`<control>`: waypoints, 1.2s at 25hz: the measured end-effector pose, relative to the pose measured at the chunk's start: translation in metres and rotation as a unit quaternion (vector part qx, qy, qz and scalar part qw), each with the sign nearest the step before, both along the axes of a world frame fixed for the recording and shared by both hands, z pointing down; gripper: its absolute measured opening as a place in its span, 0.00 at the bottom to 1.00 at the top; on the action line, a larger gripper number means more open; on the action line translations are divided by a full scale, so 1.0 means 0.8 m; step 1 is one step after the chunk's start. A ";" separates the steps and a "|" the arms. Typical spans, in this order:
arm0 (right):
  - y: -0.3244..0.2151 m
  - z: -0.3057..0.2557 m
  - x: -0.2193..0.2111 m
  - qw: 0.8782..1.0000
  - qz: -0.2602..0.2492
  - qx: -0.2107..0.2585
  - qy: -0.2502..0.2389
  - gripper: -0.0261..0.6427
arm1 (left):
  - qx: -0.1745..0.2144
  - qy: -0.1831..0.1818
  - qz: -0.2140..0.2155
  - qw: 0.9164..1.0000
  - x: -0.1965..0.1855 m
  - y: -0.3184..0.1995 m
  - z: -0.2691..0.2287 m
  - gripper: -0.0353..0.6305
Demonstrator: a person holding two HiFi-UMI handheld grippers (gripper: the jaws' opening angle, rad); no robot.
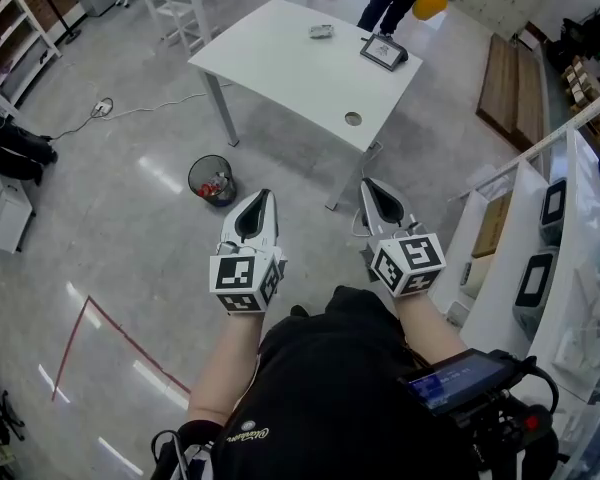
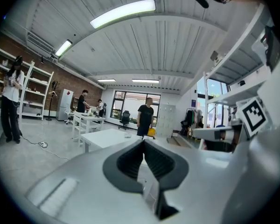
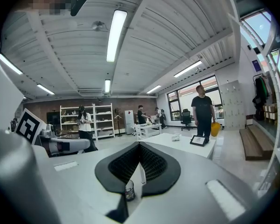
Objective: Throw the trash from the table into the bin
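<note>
Standing on a glossy grey floor (image 1: 130,228), a white table (image 1: 280,68) carries the crumpled trash (image 1: 321,31) near its far edge. The mesh bin (image 1: 212,180) sits near a table leg. The left gripper (image 1: 261,196) and right gripper (image 1: 370,183) are clenched and empty, well short of the table. Only the gripper views show ceiling strip lights (image 3: 113,34).

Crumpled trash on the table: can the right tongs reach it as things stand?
Probably not: the trash lies near the table's far edge, and the shut right tongs hang short of its near corner.
</note>
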State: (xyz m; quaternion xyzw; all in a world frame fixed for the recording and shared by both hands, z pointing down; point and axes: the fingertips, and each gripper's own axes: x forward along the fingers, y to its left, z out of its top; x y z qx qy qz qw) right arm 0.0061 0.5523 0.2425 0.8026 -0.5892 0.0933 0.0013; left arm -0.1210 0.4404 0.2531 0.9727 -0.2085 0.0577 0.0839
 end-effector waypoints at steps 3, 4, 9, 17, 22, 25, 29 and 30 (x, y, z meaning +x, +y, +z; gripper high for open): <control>-0.016 0.004 0.001 1.000 -0.002 -0.006 -0.001 0.04 | -0.005 -0.002 0.000 1.000 -0.001 -0.014 0.005 0.07; -0.022 0.006 0.002 1.000 -0.004 -0.007 -0.002 0.04 | -0.006 -0.003 -0.001 1.000 -0.001 -0.020 0.007 0.07; -0.062 0.021 0.011 1.000 -0.021 -0.013 -0.006 0.04 | -0.008 -0.013 -0.014 1.000 0.003 -0.050 0.020 0.06; -0.155 0.035 0.064 0.998 -0.061 -0.015 -0.016 0.04 | -0.012 -0.038 -0.046 0.998 0.047 -0.126 0.039 0.07; -0.217 0.047 0.147 0.997 -0.071 -0.015 -0.033 0.04 | -0.014 -0.059 -0.051 0.997 0.127 -0.179 0.050 0.06; -0.254 0.054 0.197 0.995 -0.085 -0.016 -0.042 0.04 | -0.021 -0.065 -0.059 0.996 0.181 -0.209 0.055 0.07; -0.296 0.050 0.261 0.994 -0.094 -0.005 -0.050 0.04 | -0.013 -0.076 -0.063 0.995 0.240 -0.244 0.051 0.07; -0.306 0.047 0.277 0.994 -0.093 -0.001 -0.051 0.04 | -0.014 -0.074 -0.066 0.995 0.252 -0.253 0.049 0.07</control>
